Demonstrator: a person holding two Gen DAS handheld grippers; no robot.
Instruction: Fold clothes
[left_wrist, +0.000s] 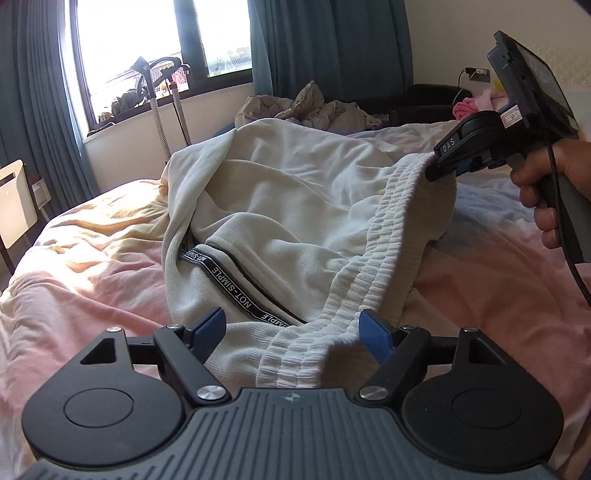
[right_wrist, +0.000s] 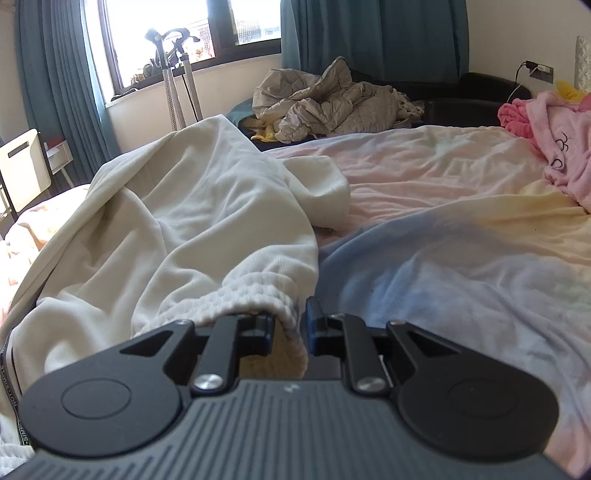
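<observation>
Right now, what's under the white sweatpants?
The white sweatpants lie on the pastel bedsheet, with their waistband lifted by the right gripper. Whatever lies beneath the bunched fabric is covered.

Cream-white garment (left_wrist: 295, 206) with ribbed elastic waistband (left_wrist: 373, 258), black "NOT-SIMPLE" tape trim, rumpled on the bed, waistband stretching from left gripper (left_wrist: 291, 330) up to right gripper (left_wrist: 441, 168)
</observation>
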